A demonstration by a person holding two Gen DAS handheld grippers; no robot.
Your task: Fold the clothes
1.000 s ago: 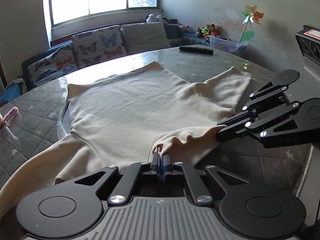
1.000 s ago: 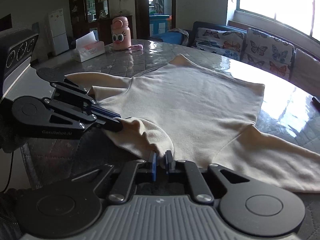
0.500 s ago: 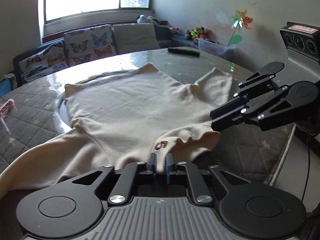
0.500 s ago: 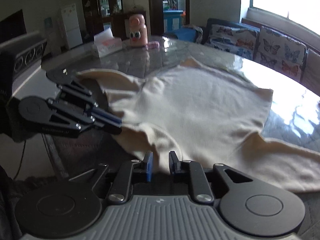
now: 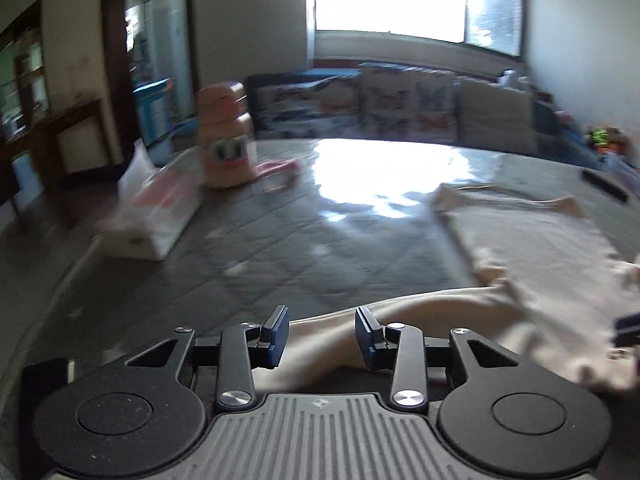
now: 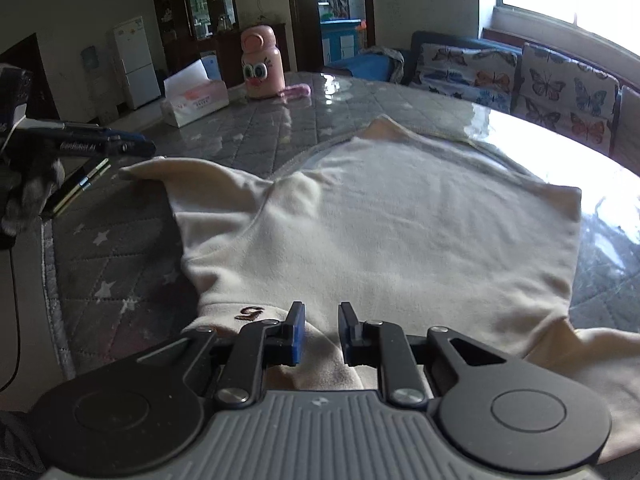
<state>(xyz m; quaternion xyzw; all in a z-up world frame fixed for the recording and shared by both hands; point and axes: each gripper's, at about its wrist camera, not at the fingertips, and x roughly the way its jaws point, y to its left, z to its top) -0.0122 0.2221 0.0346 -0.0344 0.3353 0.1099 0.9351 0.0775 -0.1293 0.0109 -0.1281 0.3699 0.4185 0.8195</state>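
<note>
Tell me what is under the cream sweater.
The cream sweater lies flat on the grey quilted table cover, which shows around its edges. Whatever sits beneath the middle of the fabric is covered and cannot be seen.

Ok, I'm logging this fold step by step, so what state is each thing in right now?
cream sweatshirt: spread flat on the table, collar at the near edge, unfolded.
left gripper: open, over a sleeve.
right gripper: open, over the collar.
pink bottle: upright, lid on.
tissue box: a tissue sticking up.
</note>
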